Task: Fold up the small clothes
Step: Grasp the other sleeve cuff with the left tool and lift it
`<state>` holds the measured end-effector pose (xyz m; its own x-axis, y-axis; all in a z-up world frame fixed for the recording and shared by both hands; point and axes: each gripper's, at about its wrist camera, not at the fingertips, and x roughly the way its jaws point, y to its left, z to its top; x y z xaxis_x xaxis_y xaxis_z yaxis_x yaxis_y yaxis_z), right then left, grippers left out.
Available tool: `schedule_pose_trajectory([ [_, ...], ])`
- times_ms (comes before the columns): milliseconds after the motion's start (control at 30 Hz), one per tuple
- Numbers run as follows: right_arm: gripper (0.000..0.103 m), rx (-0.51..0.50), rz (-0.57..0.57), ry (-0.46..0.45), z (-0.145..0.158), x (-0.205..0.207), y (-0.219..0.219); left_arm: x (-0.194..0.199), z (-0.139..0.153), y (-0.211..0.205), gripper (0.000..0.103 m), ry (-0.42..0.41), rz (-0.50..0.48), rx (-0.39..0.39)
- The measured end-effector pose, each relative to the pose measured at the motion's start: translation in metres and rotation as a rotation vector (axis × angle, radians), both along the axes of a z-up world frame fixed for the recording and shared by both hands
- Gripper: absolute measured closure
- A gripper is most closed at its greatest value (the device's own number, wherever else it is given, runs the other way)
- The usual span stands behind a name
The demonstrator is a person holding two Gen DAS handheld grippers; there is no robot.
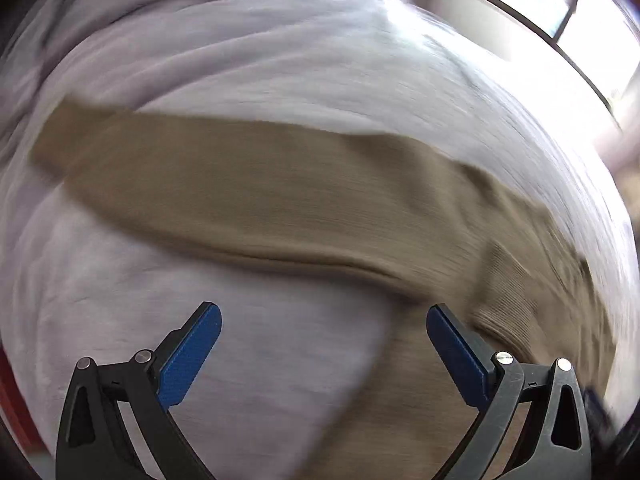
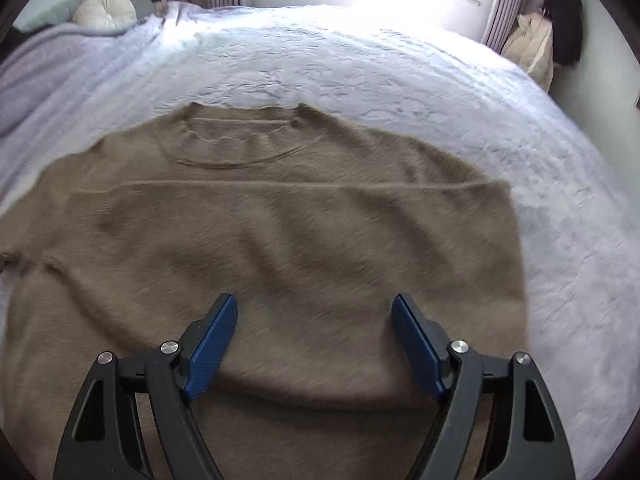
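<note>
A tan knitted sweater [image 2: 280, 232] lies spread on the bed, collar toward the far side, one sleeve folded straight across its chest. My right gripper [image 2: 314, 312] hovers over the sweater's lower body, its jaws wide apart with nothing between them. In the blurred left wrist view the sweater's other sleeve [image 1: 224, 184] stretches out to the left over the bedcover. There my left gripper [image 1: 324, 320] is open and empty, its right finger just above the sweater's ribbed edge [image 1: 520, 304].
A pale lilac quilted bedcover [image 2: 400, 64] covers the bed. A round cushion [image 2: 106, 10] and grey pillow sit at the far left. Curtains and a window back the bed; a beige and a black garment [image 2: 536, 44] hang at the far right.
</note>
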<state>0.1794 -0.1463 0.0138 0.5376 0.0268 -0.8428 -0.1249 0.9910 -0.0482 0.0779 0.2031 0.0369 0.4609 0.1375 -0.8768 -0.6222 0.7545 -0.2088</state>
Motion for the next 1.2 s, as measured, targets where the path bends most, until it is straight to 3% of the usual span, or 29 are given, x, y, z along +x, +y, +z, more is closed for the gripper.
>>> schedule_pose_trajectory([
  [133, 0.021, -0.061, -0.003, -0.032, -0.004, -0.015, 0.015, -0.048, -0.026, 0.090, 0.000, -0.011, 0.268, -0.149],
  [233, 0.021, -0.036, -0.009, -0.027, 0.006, -0.027, 0.016, -0.061, -0.035, 0.130, 0.000, -0.062, 0.319, -0.224],
  [333, 0.021, 0.027, 0.016, -0.026, 0.016, -0.033, 0.019, -0.057, -0.033, 0.159, 0.000, -0.083, 0.347, -0.202],
  [467, 0.021, 0.027, 0.013, -0.026, 0.023, -0.020, 0.043, -0.046, -0.041, 0.194, 0.000, -0.099, 0.356, -0.211],
  [600, 0.021, -0.069, 0.027, 0.062, 0.003, 0.005, 0.089, -0.035, -0.041, 0.212, 0.000, -0.130, 0.322, -0.189],
  [700, 0.021, -0.113, 0.050, 0.043, 0.001, 0.011, 0.134, -0.034, -0.041, 0.222, 0.000, -0.164, 0.308, -0.198],
  [833, 0.021, -0.060, 0.238, 0.085, 0.002, 0.007, 0.204, -0.025, -0.040, 0.230, 0.000, -0.195, 0.297, -0.181],
  [900, 0.021, -0.080, 0.307, 0.074, 0.005, 0.000, 0.229, -0.026, -0.040, 0.230, 0.000, -0.198, 0.275, -0.163],
  [1000, 0.020, -0.084, 0.264, -0.011, 0.019, 0.000, 0.232, -0.025, -0.041, 0.222, 0.000, -0.195, 0.222, -0.104],
  [1067, 0.020, -0.085, 0.190, -0.007, 0.017, 0.008, 0.224, -0.023, -0.040, 0.219, 0.000, -0.192, 0.212, -0.077],
  [1133, 0.020, -0.103, 0.151, 0.049, 0.005, 0.015, 0.221, -0.019, -0.037, 0.218, 0.028, -0.183, 0.213, -0.047],
  [1167, 0.020, -0.096, 0.151, 0.075, -0.002, 0.016, 0.219, -0.016, -0.036, 0.219, 0.064, -0.171, 0.209, -0.037],
  [1200, 0.020, -0.097, 0.151, 0.067, -0.003, 0.013, 0.218, -0.014, -0.036, 0.222, 0.081, -0.174, 0.197, -0.052],
])
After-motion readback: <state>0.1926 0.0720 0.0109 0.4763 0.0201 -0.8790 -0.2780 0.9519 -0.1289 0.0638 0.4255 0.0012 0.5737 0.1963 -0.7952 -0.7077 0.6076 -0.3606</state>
